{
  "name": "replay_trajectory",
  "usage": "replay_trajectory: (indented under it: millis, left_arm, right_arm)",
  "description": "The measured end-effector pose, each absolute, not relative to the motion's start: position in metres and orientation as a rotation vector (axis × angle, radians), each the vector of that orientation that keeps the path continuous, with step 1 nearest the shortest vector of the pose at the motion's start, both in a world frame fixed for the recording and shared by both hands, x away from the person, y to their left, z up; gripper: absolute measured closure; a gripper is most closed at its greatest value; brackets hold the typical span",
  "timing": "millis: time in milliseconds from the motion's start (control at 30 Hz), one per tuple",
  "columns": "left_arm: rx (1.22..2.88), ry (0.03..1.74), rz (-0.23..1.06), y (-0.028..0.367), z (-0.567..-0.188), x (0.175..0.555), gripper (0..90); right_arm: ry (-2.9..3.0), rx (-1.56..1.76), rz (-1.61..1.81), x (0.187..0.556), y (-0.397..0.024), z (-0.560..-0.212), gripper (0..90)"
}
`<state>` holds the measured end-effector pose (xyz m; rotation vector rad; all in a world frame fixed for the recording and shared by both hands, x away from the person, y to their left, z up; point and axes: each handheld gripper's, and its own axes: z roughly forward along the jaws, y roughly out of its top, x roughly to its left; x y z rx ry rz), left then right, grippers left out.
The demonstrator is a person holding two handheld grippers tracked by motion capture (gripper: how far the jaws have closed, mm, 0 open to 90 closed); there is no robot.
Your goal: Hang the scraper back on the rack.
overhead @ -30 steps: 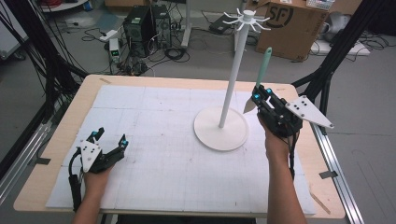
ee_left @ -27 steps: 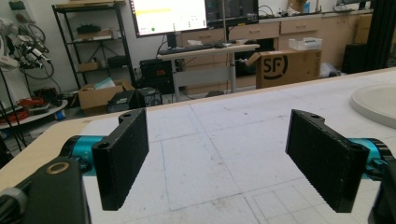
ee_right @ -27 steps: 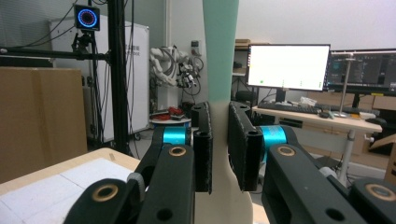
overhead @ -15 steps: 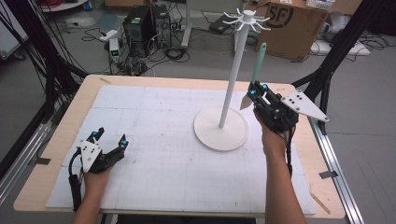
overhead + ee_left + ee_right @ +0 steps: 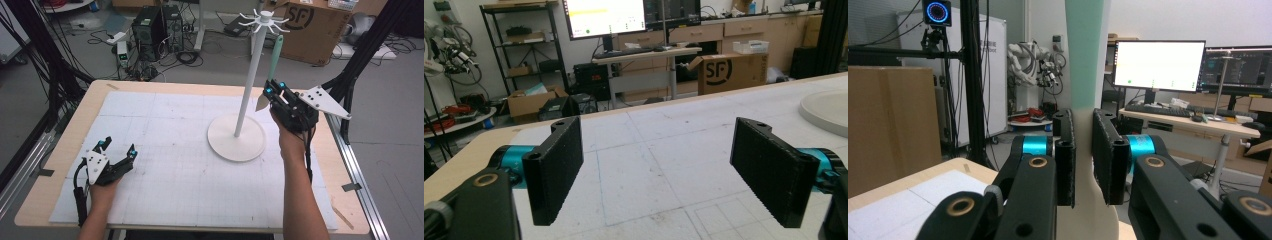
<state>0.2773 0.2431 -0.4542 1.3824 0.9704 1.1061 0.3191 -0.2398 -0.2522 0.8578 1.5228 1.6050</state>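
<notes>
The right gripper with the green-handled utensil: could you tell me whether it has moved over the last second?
Yes. The right gripper has shifted slightly left, bringing the green-handled utensil closer to the white stand's pole.

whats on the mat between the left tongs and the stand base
Nothing: in the high view, bare white mat runs from the left tongs to the stand base.

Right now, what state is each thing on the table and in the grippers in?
Spatula: held upright, handle up, off the table.
Right hand-held gripper: shut on the spatula.
Left hand-held gripper: open, nothing in it, low over the mat.
Rack: standing upright, hooks bare.
</notes>
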Motion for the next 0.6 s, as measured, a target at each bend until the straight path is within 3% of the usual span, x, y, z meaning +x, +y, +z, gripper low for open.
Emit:
replay_trajectory:
  millis: [600]
  left_arm:
    - [1.383, 0.970, 1.108, 0.2431, -0.4543, 0.2773, 21.7]
  right_arm:
    - [1.530, 0.893, 1.598, 0.3271, -0.2397, -0.2467, 80.7]
